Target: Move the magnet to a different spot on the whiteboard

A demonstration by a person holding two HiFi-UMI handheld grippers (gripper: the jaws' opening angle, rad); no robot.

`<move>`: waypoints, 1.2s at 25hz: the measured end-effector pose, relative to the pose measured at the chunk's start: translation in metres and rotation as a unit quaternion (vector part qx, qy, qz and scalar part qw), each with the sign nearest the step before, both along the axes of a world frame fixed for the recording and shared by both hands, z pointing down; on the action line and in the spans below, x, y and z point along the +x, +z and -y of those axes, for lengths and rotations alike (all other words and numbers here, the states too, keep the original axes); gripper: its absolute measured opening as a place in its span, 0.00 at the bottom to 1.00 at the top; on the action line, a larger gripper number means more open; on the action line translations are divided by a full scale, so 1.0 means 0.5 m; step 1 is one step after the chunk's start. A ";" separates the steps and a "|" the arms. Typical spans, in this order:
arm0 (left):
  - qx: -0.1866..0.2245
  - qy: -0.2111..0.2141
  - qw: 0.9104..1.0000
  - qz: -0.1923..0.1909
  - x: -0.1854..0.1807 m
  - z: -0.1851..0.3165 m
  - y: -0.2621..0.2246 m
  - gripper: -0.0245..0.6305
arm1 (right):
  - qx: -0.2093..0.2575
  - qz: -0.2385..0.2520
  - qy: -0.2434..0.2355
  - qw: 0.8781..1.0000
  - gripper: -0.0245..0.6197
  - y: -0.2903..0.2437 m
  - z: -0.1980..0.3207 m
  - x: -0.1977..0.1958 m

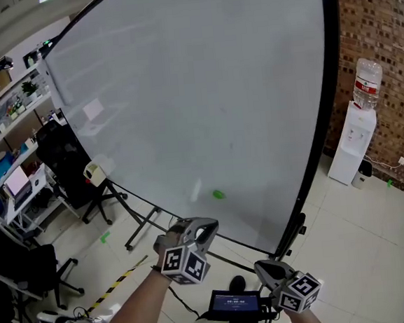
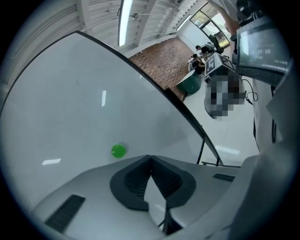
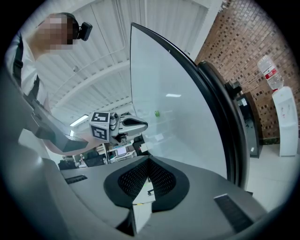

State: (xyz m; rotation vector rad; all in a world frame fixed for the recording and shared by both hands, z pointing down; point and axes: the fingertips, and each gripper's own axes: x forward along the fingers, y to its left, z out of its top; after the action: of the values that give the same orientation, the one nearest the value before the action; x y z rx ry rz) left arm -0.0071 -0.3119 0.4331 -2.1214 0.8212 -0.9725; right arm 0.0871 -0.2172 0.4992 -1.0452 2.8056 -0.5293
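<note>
Magnet (image 1: 218, 194): green, stuck low on whiteboard (image 1: 202, 87), held by nothing. Left gripper (image 2: 150, 160): jaws closed tip to tip, empty; magnet just ahead of tips, up-left in left gripper view, near, not touching. Right gripper (image 3: 149, 163): jaws closed, empty, lower and further back, well apart from magnet. Beyond board, right: brick wall (image 1: 382, 50), water dispenser (image 1: 351, 144).
</note>
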 end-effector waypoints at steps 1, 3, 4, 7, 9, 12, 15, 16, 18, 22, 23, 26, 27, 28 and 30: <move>0.010 -0.003 1.000 0.005 0.003 0.005 -0.005 0.09 | 0.000 0.000 0.000 1.000 0.07 0.000 0.003 0.003; 0.025 -0.010 1.000 0.006 0.009 0.016 -0.013 0.09 | 0.001 -0.001 0.000 1.000 0.07 -0.003 0.008 0.009; 0.031 -0.014 0.999 0.004 0.010 0.020 -0.017 0.09 | 0.001 -0.002 0.001 1.000 0.07 -0.004 0.010 0.011; 0.049 -0.022 0.999 0.001 0.009 0.028 -0.029 0.09 | -0.001 -0.002 0.005 1.000 0.07 -0.004 0.012 0.017; 0.064 -0.027 0.998 0.001 0.010 0.032 -0.038 0.13 | -0.003 -0.002 0.008 1.000 0.07 0.000 0.011 0.021; 0.101 -0.036 0.994 0.016 0.015 0.043 -0.054 0.16 | -0.003 -0.002 0.011 1.000 0.07 0.001 0.014 0.031; 0.143 -0.037 0.988 0.047 0.023 0.053 -0.060 0.26 | -0.004 -0.001 0.012 1.000 0.07 -0.001 0.019 0.037; 0.153 -0.038 0.986 0.053 0.025 0.056 -0.062 0.30 | -0.004 -0.001 0.013 1.000 0.07 -0.002 0.020 0.039; 0.169 -0.045 0.983 0.060 0.026 0.062 -0.068 0.32 | -0.005 -0.002 0.014 1.000 0.07 -0.003 0.021 0.043; 0.181 -0.058 0.978 0.080 0.026 0.083 -0.072 0.34 | -0.007 -0.001 0.020 1.000 0.07 -0.002 0.024 0.053; 0.182 -0.058 0.978 0.086 0.028 0.089 -0.071 0.34 | -0.007 -0.001 0.021 1.000 0.07 -0.002 0.026 0.056; 0.183 -0.056 0.977 0.095 0.033 0.103 -0.065 0.34 | -0.006 0.000 0.023 1.000 0.07 -0.002 0.033 0.058; 0.183 -0.055 0.977 0.097 0.034 0.106 -0.063 0.34 | -0.006 0.000 0.023 1.000 0.07 -0.001 0.035 0.058; 0.183 -0.055 0.977 0.099 0.035 0.108 -0.061 0.34 | -0.006 0.000 0.023 1.000 0.07 0.000 0.036 0.058; 0.184 -0.056 0.976 0.099 0.035 0.112 -0.060 0.34 | -0.007 0.001 0.023 1.000 0.07 0.001 0.040 0.058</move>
State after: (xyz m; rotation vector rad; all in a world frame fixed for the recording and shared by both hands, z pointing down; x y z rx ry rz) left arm 0.0104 -0.3679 0.4031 -1.6504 0.9449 -0.9853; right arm 0.1159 -0.2372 0.4994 -1.1095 2.7723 -0.5444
